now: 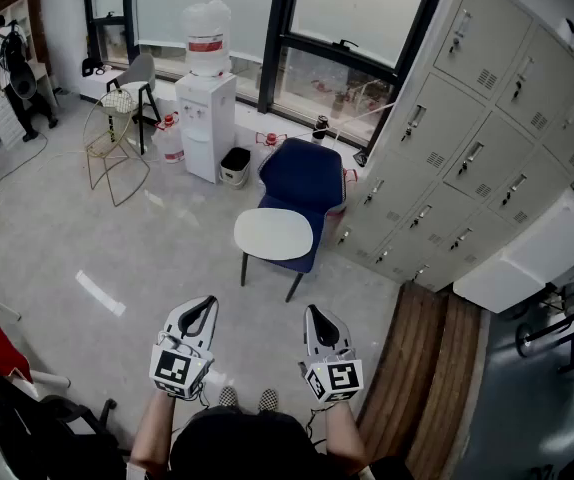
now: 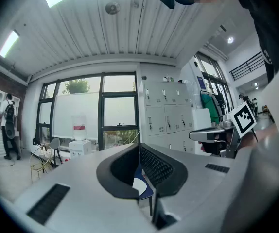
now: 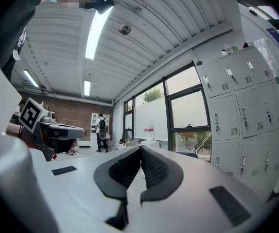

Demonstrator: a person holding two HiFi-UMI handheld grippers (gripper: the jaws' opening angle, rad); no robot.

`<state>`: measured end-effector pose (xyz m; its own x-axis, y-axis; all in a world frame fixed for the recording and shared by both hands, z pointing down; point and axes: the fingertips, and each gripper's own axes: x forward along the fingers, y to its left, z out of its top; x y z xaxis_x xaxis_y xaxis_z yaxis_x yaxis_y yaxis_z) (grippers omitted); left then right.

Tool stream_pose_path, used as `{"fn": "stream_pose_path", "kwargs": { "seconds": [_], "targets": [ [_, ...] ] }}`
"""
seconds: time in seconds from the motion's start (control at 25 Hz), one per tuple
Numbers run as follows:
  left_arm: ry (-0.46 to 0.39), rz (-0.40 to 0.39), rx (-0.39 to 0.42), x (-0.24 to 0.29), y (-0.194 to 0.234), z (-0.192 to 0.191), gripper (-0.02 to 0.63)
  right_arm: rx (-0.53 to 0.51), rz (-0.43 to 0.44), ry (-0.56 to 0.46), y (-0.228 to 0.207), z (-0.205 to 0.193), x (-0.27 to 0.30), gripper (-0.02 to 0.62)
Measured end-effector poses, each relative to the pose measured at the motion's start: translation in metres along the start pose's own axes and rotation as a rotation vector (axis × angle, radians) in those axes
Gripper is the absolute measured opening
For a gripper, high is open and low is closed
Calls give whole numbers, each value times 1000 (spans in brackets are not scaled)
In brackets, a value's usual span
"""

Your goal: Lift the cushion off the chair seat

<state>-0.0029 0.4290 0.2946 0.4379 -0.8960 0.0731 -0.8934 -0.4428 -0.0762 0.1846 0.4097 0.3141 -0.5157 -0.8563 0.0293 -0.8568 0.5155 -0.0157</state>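
The white cushion [image 1: 274,234] lies on the seat of the blue chair [image 1: 304,173] at 12 o'clock, well apart from the left gripper [image 1: 204,305] and the right gripper [image 1: 315,314], both with jaws closed together and holding nothing; it looks light and soft, so its near rim at 6 o'clock is probably the best place to take it.

The left gripper [image 2: 139,147] points level into the room, its ribbed black fingers [image 2: 155,166] closed tip to tip with nothing gripped. Through the hollow below the tips shows a sliver of the white cushion [image 2: 138,185] on the blue chair [image 2: 146,192], well beyond. Further back a water dispenser [image 2: 79,142] stands under tall windows [image 2: 117,108], with grey lockers [image 2: 166,113] to their right and a person [image 2: 9,130] at the far left. The right gripper [image 2: 194,135] juts in from the right, its marker cube [image 2: 245,120] behind it
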Motion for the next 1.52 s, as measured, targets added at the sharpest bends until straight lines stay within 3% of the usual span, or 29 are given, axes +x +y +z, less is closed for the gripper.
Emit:
{"fn": "stream_pose_path", "kwargs": {
  "seconds": [0.56, 0.96, 1.16, 1.52],
  "targets": [
    [-9, -11, -6, -6, 37, -7, 23, 2, -36, 4, 20, -2, 24, 29],
    [-9, -29, -7, -22, 82, -22, 23, 17, -66, -9, 58, -6, 53, 29],
    [-7, -27, -6, -29, 105, -28, 22, 19, -54, -4, 78, -10, 72, 29],
    [1, 0, -22, -9, 134, -34, 22, 14, -20, 20, 76, -17, 116, 29]
  ]
}}
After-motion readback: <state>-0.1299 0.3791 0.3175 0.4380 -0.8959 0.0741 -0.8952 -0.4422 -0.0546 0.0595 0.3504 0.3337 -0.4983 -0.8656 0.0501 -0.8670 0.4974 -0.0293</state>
